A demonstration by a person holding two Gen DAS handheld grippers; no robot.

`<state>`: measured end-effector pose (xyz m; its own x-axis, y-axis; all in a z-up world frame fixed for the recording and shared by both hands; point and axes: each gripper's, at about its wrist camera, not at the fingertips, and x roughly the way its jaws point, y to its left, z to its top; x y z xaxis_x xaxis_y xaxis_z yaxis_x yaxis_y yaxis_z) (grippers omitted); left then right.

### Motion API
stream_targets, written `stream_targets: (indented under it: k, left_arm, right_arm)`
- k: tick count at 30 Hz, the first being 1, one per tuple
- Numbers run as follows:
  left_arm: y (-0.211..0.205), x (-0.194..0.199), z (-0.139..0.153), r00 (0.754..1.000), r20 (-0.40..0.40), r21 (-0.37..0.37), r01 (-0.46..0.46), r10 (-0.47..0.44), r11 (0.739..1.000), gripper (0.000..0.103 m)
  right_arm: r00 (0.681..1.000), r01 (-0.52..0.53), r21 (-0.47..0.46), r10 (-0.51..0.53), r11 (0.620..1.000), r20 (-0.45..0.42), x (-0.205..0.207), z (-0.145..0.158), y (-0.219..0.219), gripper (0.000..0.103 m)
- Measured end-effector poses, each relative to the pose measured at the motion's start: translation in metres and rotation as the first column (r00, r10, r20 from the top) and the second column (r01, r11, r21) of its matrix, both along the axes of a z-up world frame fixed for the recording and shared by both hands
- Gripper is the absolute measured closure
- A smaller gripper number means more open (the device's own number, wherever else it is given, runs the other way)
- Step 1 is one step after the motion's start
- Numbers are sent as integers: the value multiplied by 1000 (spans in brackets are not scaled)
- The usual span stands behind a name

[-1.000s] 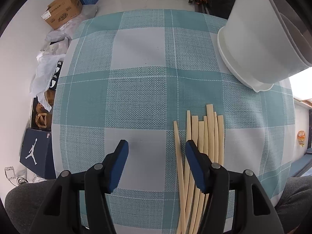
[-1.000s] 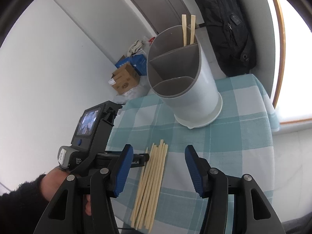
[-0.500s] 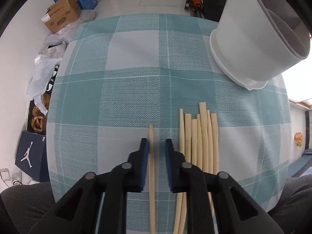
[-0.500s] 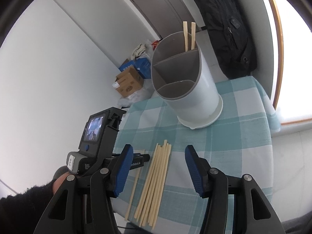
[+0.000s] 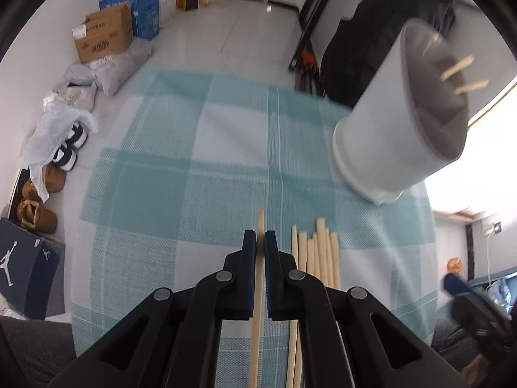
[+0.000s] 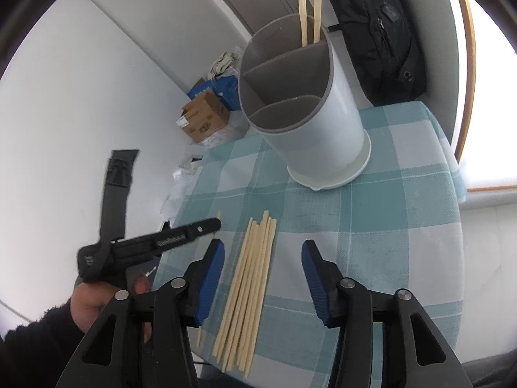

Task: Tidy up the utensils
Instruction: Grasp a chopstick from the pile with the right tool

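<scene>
Left gripper (image 5: 260, 242) clamps one chopstick (image 5: 257, 307); holder not yet reached.
Utensil holder (image 5: 381, 148) lies far right; chopstick runs along the fingers. Right gripper (image 6: 262, 265) closing, empty, over chopstick bundle (image 6: 248, 284).

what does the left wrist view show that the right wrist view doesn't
Only the left wrist view shows the left gripper shut on a single chopstick, plus shoes and a dark shoebox on the floor. Only the right wrist view shows the holder with its three compartments and the right gripper, jaws closing with nothing gripped, above the chopstick pile. Both show the pile, the holder with two chopsticks, the checked tablecloth and a cardboard box.
</scene>
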<state>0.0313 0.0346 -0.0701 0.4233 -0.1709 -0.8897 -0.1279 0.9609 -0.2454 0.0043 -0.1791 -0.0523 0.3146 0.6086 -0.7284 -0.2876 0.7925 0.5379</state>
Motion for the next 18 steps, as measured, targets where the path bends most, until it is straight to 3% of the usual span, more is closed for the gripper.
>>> stream_targets:
  k: [4, 7, 13, 18]
  left_arm:
    - [20, -8, 28, 989, 149, -43, 3, 3, 999, 102]
    - [28, -13, 41, 972, 234, -98, -3, 26, 995, 102]
    - [47, -15, 44, 949, 316, -139, 22, 23, 990, 102]
    - [61, -18, 44, 945, 326, -169, 30, 27, 985, 102]
  right_arm:
    - [996, -67, -25, 66, 997, -53, 6, -9, 22, 73]
    - [991, -124, -61, 120, 990, -66, 15, -11, 45, 74]
    - [970, -213, -110, 196, 971, -141, 45, -24, 98, 78]
    - [947, -292, -206, 251, 934, -202, 65, -48, 133, 83]
